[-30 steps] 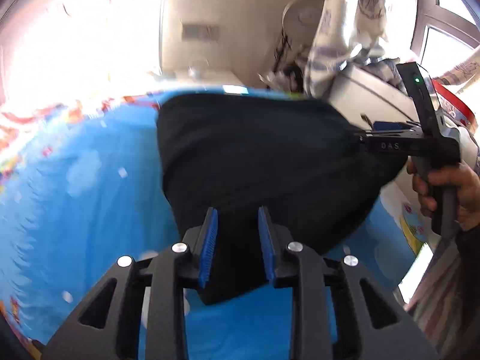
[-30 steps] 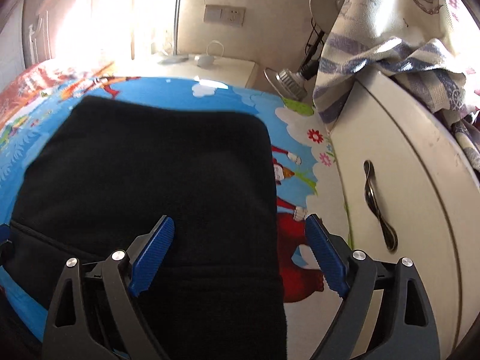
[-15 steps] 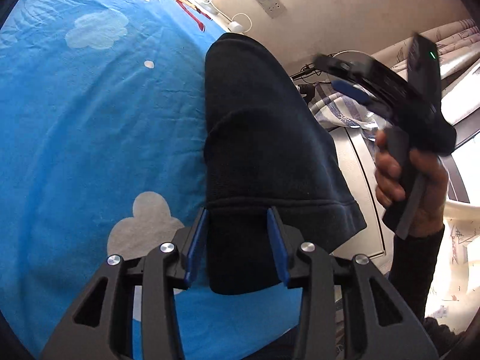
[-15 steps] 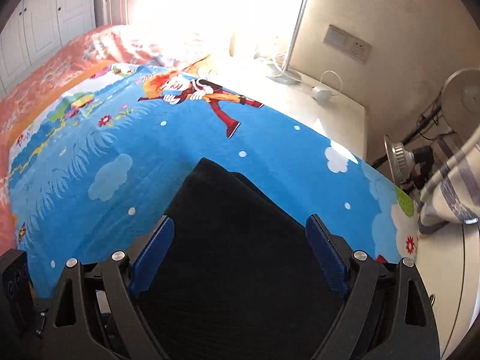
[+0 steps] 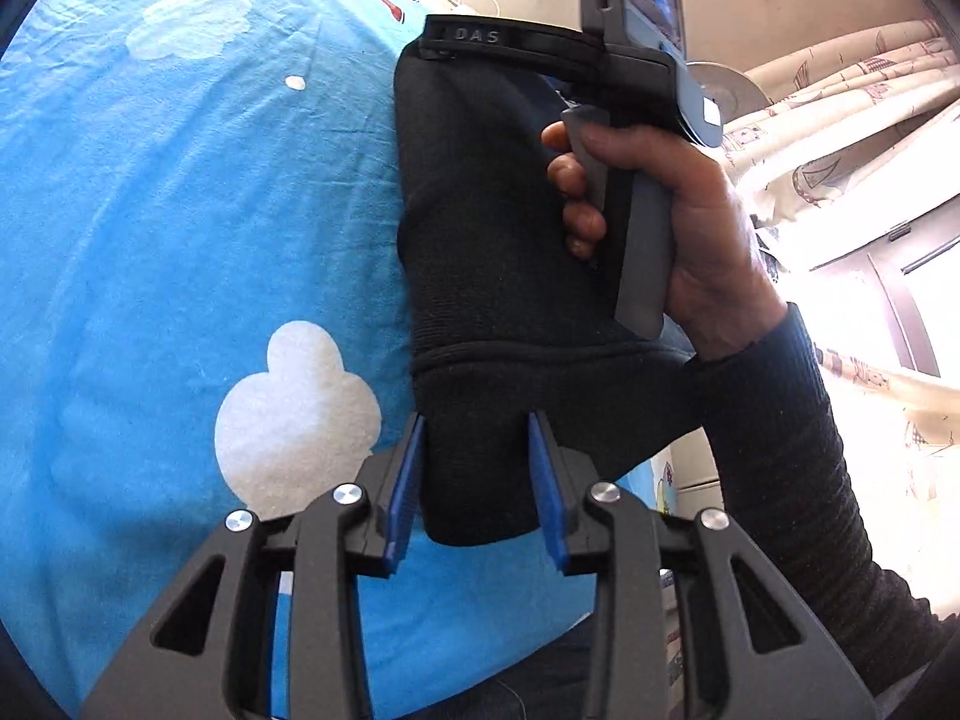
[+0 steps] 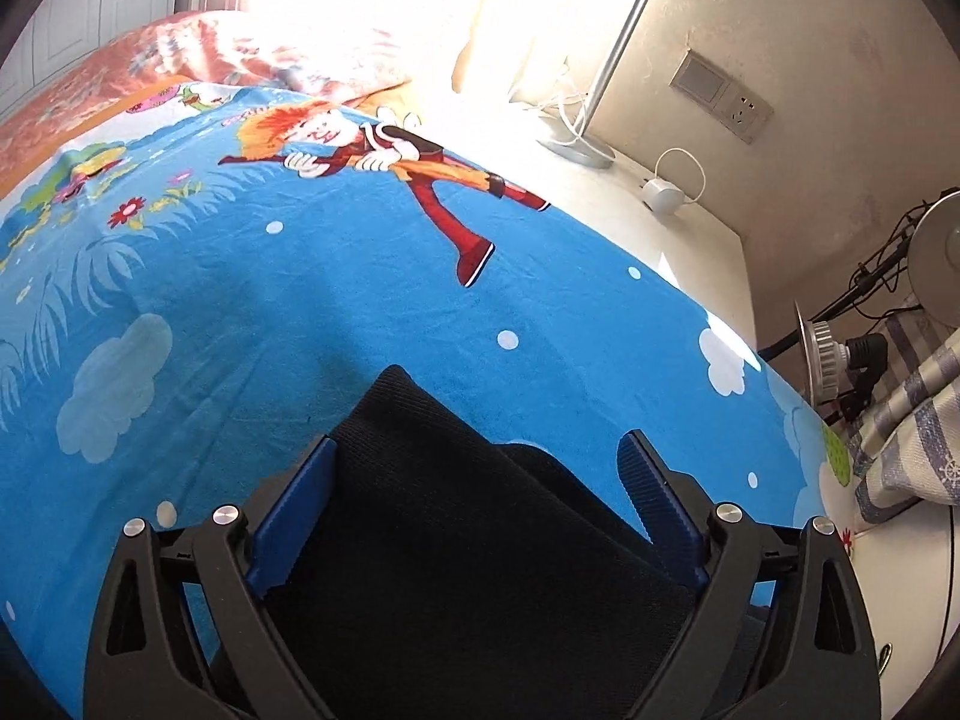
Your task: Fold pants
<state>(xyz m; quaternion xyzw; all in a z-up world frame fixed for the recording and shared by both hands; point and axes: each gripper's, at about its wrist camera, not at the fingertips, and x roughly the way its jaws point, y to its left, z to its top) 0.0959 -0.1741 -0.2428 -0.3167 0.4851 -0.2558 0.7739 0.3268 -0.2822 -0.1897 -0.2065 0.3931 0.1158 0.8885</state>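
On the blue cartoon bedsheet (image 5: 180,228), the folded black pants (image 5: 480,276) are laid flat, with one end sandwiched between the blue pads (image 5: 403,492) of the left gripper (image 5: 477,495), whose jaws are closing narrow on the fabric. Over the far end, the right gripper (image 6: 474,504) is held by a hand (image 5: 678,222), jaws wide and opening, pads clear of the cloth beneath.

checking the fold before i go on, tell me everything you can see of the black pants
The black pants are a thick, soft knit, folded into a compact bundle lying on the blue cartoon bedsheet. A stitched band crosses near their closer end, which sits between the left tongs as these close. The right tongs straddle them, opening.
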